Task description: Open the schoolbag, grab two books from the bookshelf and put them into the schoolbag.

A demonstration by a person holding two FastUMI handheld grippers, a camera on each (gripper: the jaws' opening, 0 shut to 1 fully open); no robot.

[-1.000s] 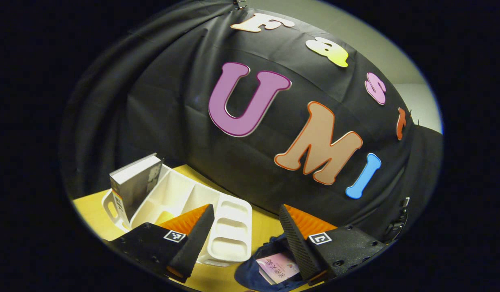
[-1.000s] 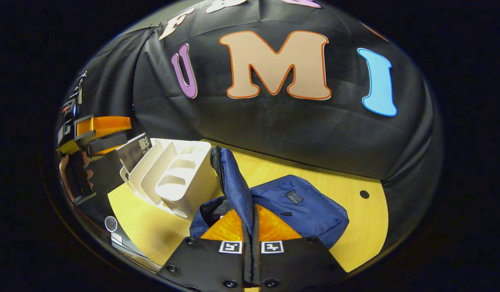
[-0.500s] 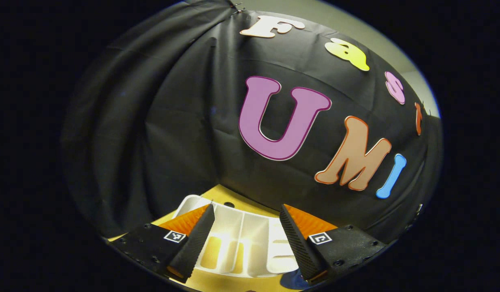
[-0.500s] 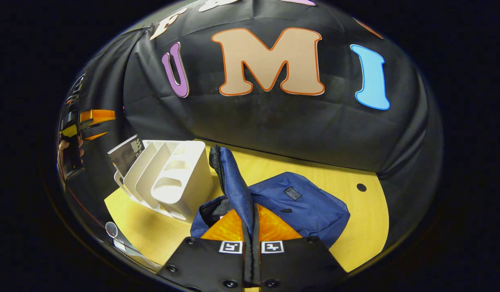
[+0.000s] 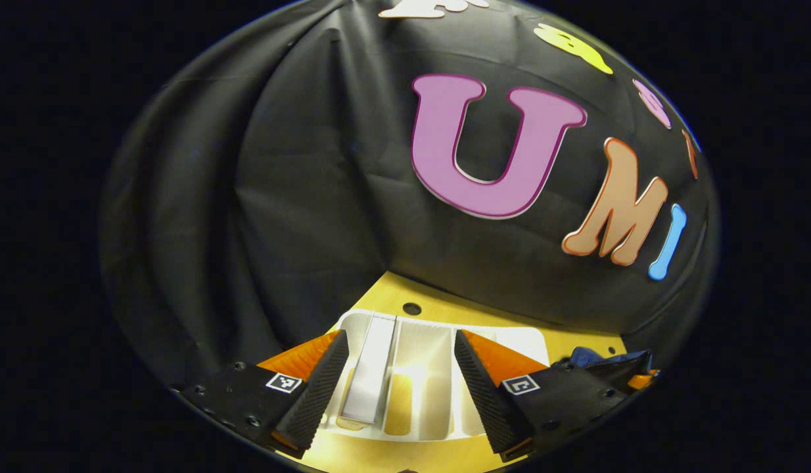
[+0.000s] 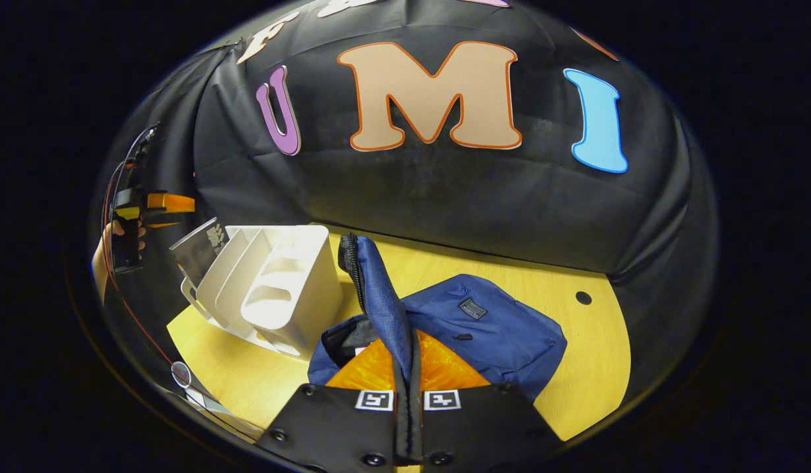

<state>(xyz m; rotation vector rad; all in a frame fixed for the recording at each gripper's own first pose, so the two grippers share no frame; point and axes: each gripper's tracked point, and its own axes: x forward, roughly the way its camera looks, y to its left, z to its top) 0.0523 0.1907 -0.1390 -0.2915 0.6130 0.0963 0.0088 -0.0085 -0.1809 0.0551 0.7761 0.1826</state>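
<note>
The blue schoolbag (image 6: 491,325) lies on the yellow table with its zipped flap (image 6: 379,295) lifted upright. My right gripper (image 6: 405,345) is shut on that flap. A white bookshelf (image 6: 274,289) stands left of the bag, with one grey book (image 6: 196,249) leaning in its far slot. My left gripper (image 5: 400,336) hovers open above the bookshelf (image 5: 438,368), looking down on it. The book's top edge (image 5: 369,374) sits just inside the left finger. In the right gripper view, the left gripper (image 6: 149,205) hangs above the book, held by a hand (image 6: 102,259).
The table (image 6: 576,368) has a small round hole (image 6: 583,297) right of the bag and another hole (image 5: 411,308) behind the bookshelf. The black cloth wall closes the back. A corner of the bag (image 5: 599,358) shows right of the bookshelf.
My left gripper has swung left, away from the bag, and tipped down over the bookshelf, so the book now lies between its open fingers. The right gripper keeps the flap up.
</note>
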